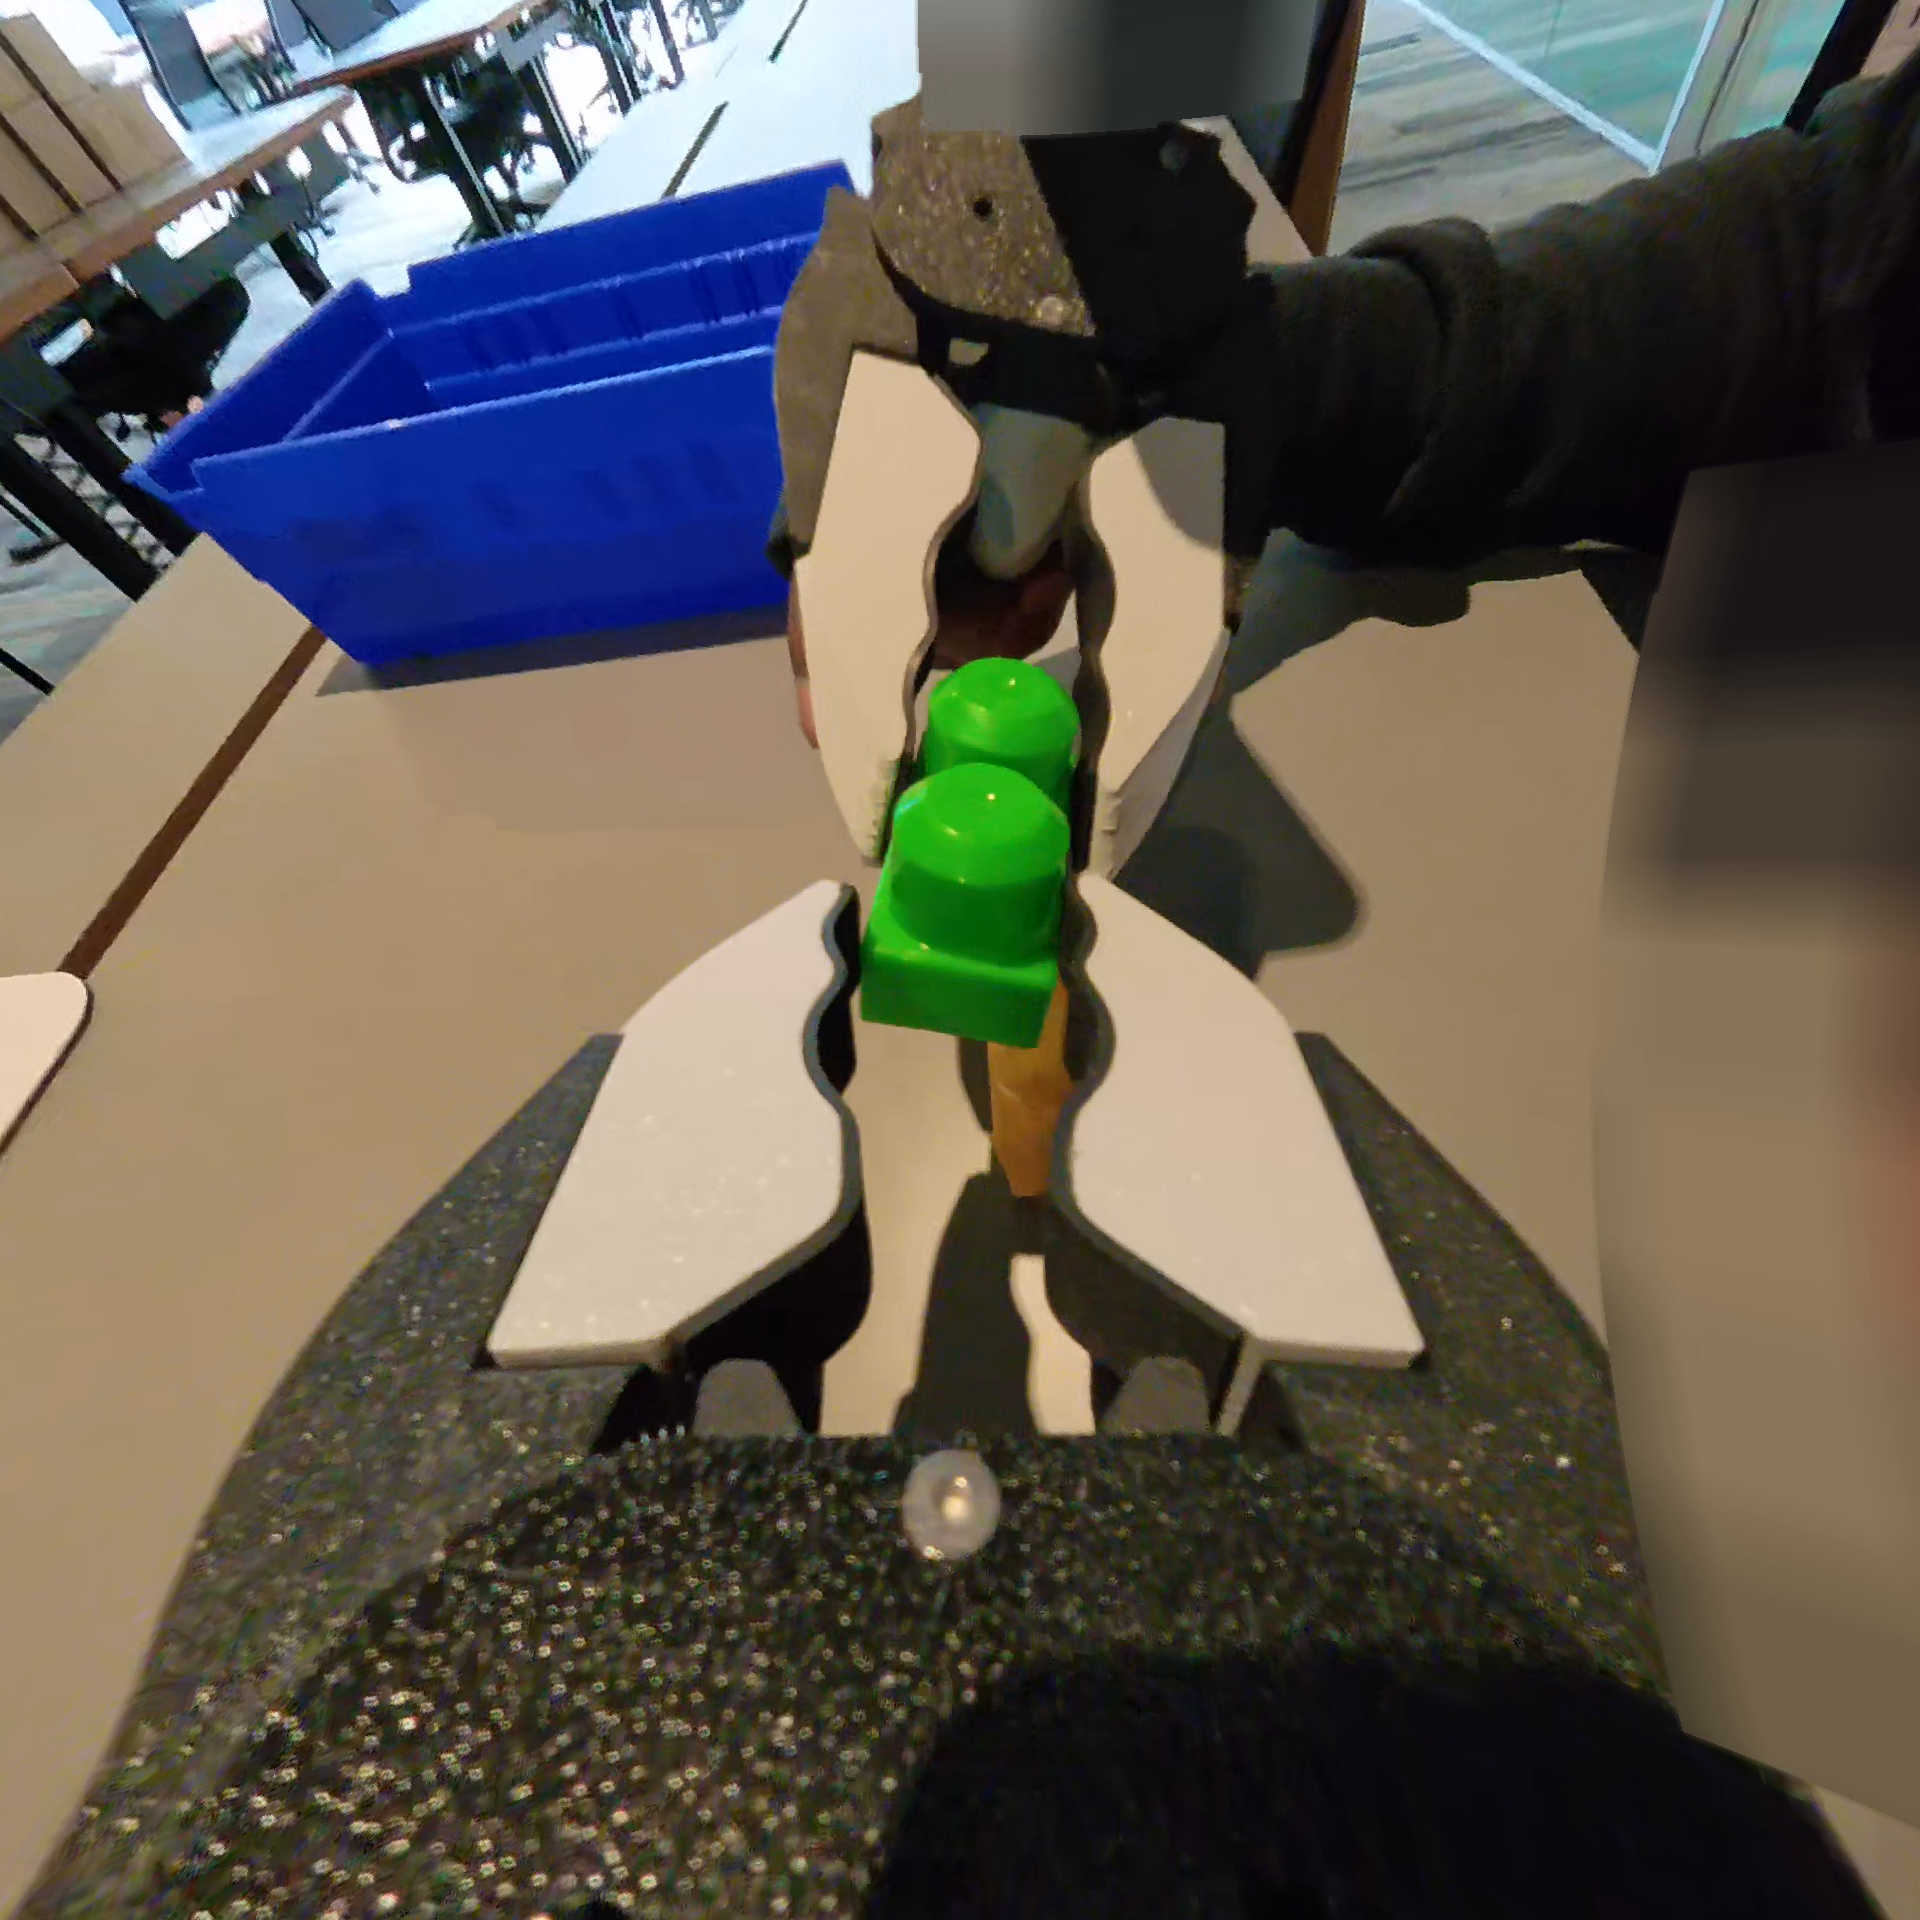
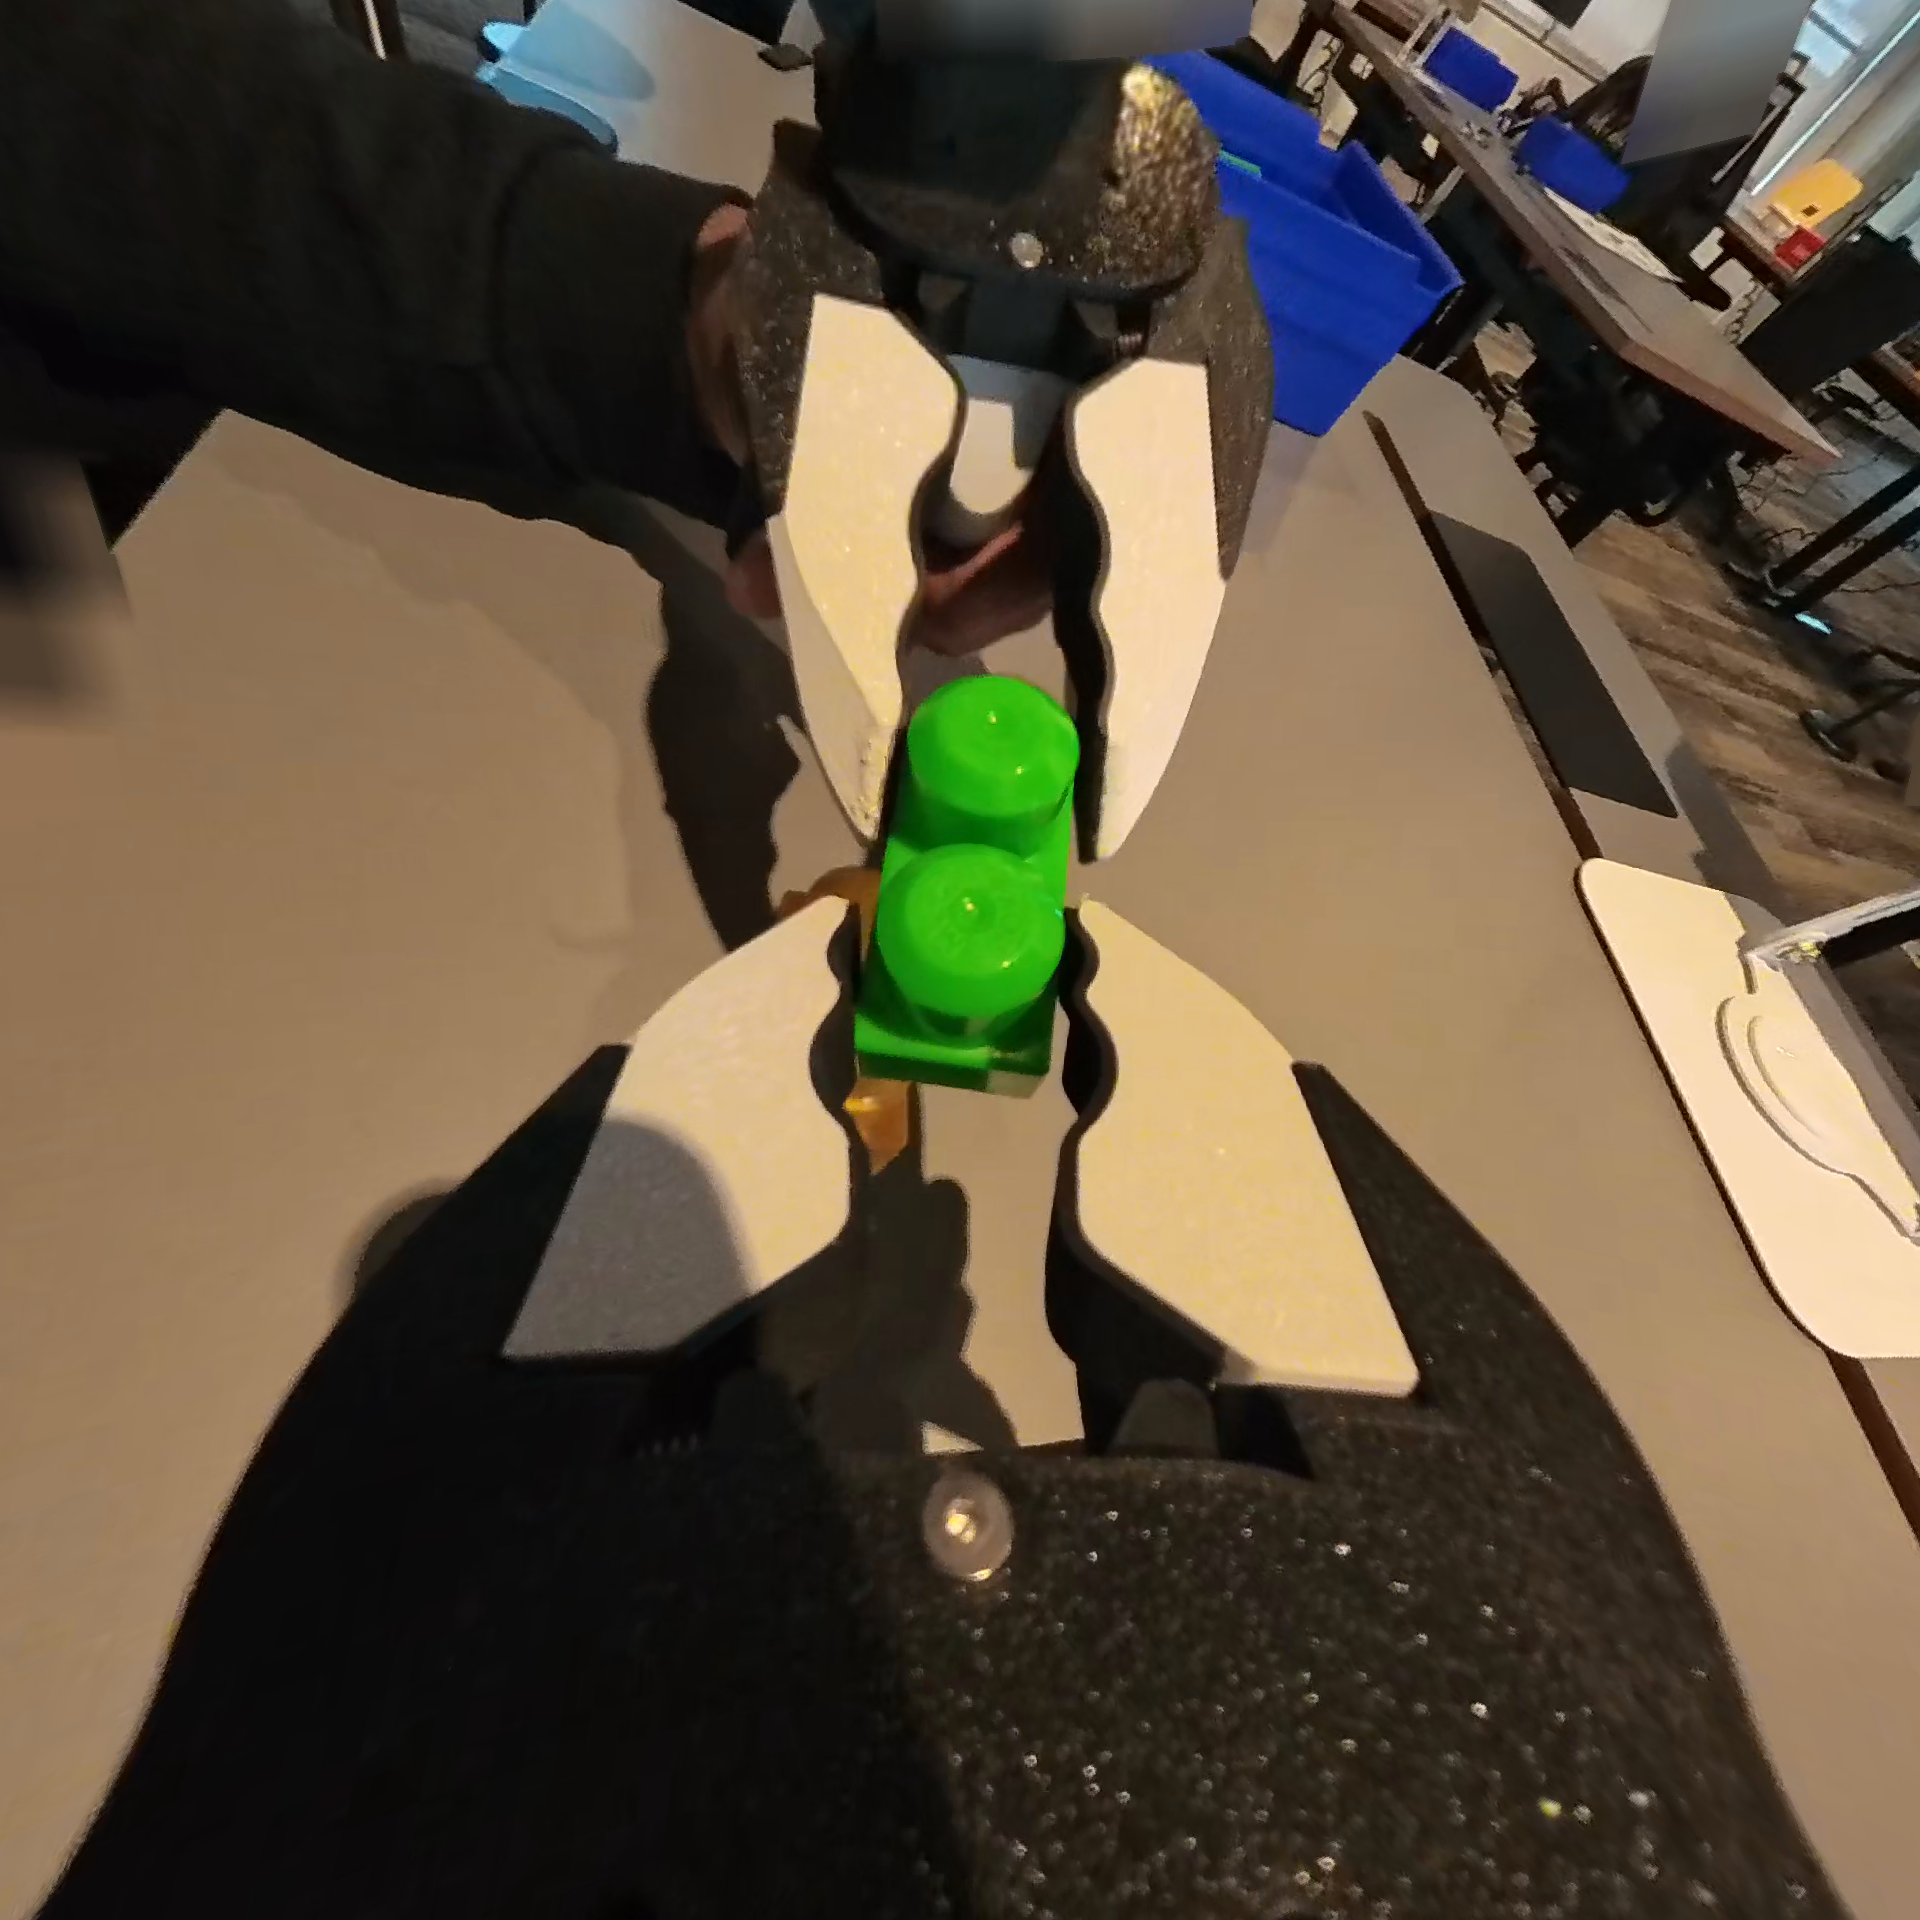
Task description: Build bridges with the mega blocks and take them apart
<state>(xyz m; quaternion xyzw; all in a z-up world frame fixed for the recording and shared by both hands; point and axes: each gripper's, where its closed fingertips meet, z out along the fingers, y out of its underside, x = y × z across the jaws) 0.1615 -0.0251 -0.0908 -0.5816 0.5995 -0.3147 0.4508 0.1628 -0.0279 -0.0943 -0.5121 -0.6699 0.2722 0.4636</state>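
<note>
A green two-stud mega block (image 1: 971, 894) is held above the grey table (image 1: 416, 935), studs up. My left gripper (image 1: 961, 909) is shut on its near end. My right gripper (image 1: 987, 831) comes in from the opposite side and is shut on its far end. A yellow-orange block (image 1: 1023, 1112) hangs under the green one, mostly hidden. In the right wrist view the green block (image 2: 971, 935) sits between the right gripper (image 2: 961, 920) and the left gripper (image 2: 987, 821), with the yellow-orange block (image 2: 883, 1127) showing below it.
A blue bin (image 1: 499, 468) stands at the table's far left; it also shows in the right wrist view (image 2: 1340, 260). A white board (image 2: 1714, 1091) lies on the neighbouring table. A dark sleeve (image 1: 1558, 364) reaches in from the right. Desks stand behind. My two grippers' fingertips are within a few centimetres of each other.
</note>
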